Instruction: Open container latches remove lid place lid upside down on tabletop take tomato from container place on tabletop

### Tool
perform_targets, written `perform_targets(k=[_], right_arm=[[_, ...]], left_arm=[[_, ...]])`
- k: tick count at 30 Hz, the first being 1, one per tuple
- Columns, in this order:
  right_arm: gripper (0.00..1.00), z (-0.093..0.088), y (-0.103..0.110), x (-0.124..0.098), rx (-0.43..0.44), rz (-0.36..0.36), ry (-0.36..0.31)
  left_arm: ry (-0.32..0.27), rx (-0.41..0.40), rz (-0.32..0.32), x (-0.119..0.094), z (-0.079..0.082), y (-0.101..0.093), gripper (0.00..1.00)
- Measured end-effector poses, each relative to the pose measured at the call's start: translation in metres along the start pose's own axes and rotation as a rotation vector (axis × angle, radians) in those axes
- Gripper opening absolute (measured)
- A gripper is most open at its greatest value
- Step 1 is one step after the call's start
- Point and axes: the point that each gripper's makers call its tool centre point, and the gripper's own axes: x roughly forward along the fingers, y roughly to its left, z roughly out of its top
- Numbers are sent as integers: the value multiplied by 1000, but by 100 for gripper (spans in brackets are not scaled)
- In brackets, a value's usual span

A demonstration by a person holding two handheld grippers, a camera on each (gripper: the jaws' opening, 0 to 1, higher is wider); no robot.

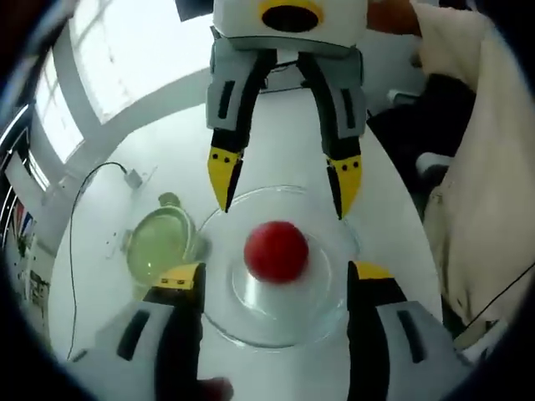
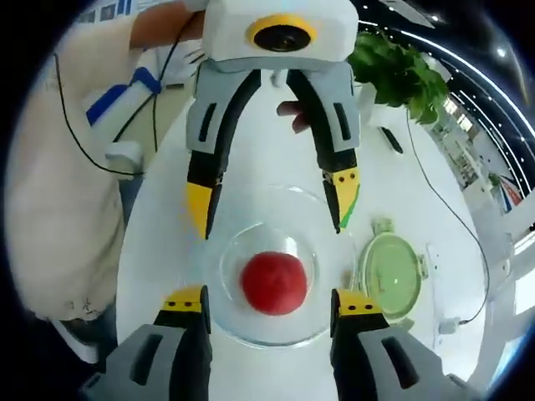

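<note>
The right gripper view shows a leafy plant (image 2: pixel 393 71) behind the left gripper (image 2: pixel 272 215). Both grippers, the right gripper (image 1: pixel 284 194) too, stand open and empty over the clear container (image 1: pixel 284 322), facing each other. The tomato (image 1: pixel 276 251) lies inside it between the jaws, and the green lid (image 1: pixel 159 246) rests on the tabletop (image 1: pixel 150 142) beside it.

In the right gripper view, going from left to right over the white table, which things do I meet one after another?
Person's sleeve → tomato in the clear container → green lid → thin black cable.
</note>
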Motion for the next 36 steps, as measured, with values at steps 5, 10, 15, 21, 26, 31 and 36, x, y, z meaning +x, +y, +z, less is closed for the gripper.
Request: perform_targets(k=[5,10,15,21,26,31,36], right_arm=[[52,-6,-4,12,9,3,32],[52,-10,2,23,2,21,57],[51,-13,7,34,-2,36,76],[50,-15,8,44,1,53,87],[50,-21,8,49,8,57,99],[50,-23,4,56,13,63,94],[47,-25,7,60,13,67,94]], left_arm=[[30,-3,-19,17,-5,-4,63],[35,-19,-32,27,-11,4,62],[47,-36,-47,37,-12,-2,61],[63,-24,-65,47,-18,-2,61],[66,-51,-65,48,-22,-2,60],[36,-71,-63,54,-24,-5,57],[17,-79,-52,55,-24,-3,52]])
